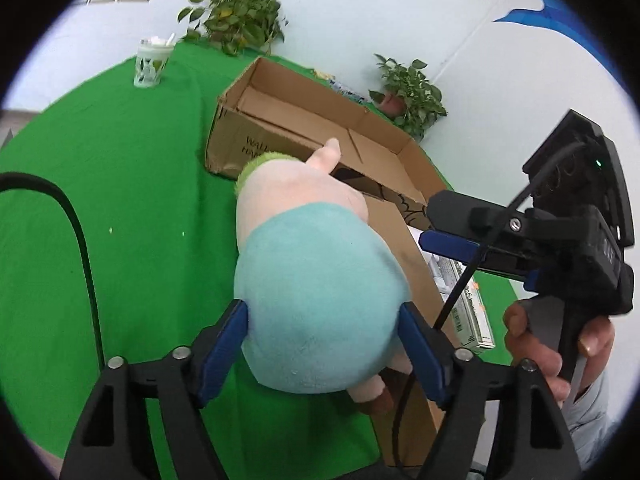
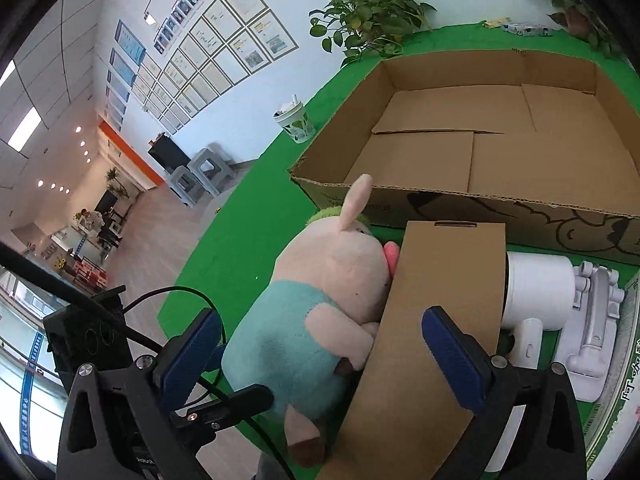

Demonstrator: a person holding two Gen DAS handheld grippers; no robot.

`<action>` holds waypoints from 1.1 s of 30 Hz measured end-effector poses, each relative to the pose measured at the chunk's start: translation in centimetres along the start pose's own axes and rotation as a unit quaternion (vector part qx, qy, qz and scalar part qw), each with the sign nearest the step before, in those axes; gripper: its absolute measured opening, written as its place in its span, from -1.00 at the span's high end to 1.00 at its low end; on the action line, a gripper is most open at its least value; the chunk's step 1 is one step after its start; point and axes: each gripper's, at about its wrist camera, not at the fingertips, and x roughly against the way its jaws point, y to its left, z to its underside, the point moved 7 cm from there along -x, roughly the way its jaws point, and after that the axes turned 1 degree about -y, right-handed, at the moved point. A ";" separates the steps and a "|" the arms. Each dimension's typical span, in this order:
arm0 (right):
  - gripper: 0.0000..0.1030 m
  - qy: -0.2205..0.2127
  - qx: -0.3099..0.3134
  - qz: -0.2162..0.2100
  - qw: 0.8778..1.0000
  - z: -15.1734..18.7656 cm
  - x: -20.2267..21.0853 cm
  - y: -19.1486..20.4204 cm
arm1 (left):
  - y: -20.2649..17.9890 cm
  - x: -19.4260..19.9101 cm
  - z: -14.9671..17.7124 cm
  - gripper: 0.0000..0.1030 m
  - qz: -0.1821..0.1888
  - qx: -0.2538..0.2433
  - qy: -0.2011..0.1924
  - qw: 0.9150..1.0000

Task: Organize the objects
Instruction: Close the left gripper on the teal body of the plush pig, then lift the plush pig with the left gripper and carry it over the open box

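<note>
- Blue-padded left tongs [image 1: 322, 354] tilt downward, jaws touching the plush pig [image 1: 316, 304], gripping its teal body.
- Right tongs [image 2: 320, 354] stand open, straddling pig and cardboard flap [image 2: 432, 320].
- Pig lies at the box's [image 2: 460, 120] seven o'clock, on the green worktop [image 1: 120, 200].

Plush pig [image 2: 320, 312] lies before the cardboard box [image 2: 480, 128], beside its flap [image 2: 432, 320].
</note>
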 end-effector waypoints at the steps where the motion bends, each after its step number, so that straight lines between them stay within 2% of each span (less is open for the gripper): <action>1: -0.97 0.002 -0.004 -0.002 1.000 0.0 0.0 -0.1 | 0.0 0.0 0.3 -0.28 -0.007 -0.011 0.001 1.000; 5: -0.97 0.008 -0.009 -0.016 1.000 -0.5 -0.2 -0.1 | 0.7 0.5 1.1 -0.04 -0.009 -0.005 0.010 1.000; 11: -0.97 0.035 0.010 -0.048 0.998 -0.5 -2.0 3.2 | 2.1 3.0 1.6 0.30 -0.019 0.000 0.000 1.000; 16: -0.99 0.076 0.030 -0.039 0.996 0.8 -5.6 6.3 | 3.2 4.3 1.6 0.49 -0.039 0.003 -0.014 0.999; 17: -0.99 0.075 0.035 -0.026 0.996 0.9 -6.1 6.7 | 3.2 4.4 1.5 0.51 -0.041 0.004 -0.016 0.999; 23: -0.93 0.074 0.057 0.040 0.995 0.9 -7.6 7.3 | 2.9 4.4 1.4 0.51 -0.040 0.002 -0.014 0.999; 26: -0.78 0.083 0.067 0.080 0.991 1.3 -8.2 6.3 | 2.4 4.1 1.4 0.51 -0.043 -0.002 -0.013 0.999; 28: -0.70 0.085 0.065 0.087 0.990 1.4 -8.4 5.5 | 2.2 4.0 1.3 0.46 -0.051 -0.003 -0.013 0.999; 30: -0.64 0.084 0.060 0.085 0.991 1.4 -8.3 5.1 | 2.3 3.8 1.2 0.33 -0.060 -0.001 -0.011 0.998; 32: -0.61 0.083 0.060 0.083 0.991 1.5 -8.0 5.0 | 2.7 3.6 1.2 -0.10 -0.082 0.013 -0.007 0.997; 33: -0.60 0.083 0.058 0.083 0.991 1.5 -7.9 5.0 | 3.0 3.5 1.1 -0.17 -0.085 0.027 -0.004 0.996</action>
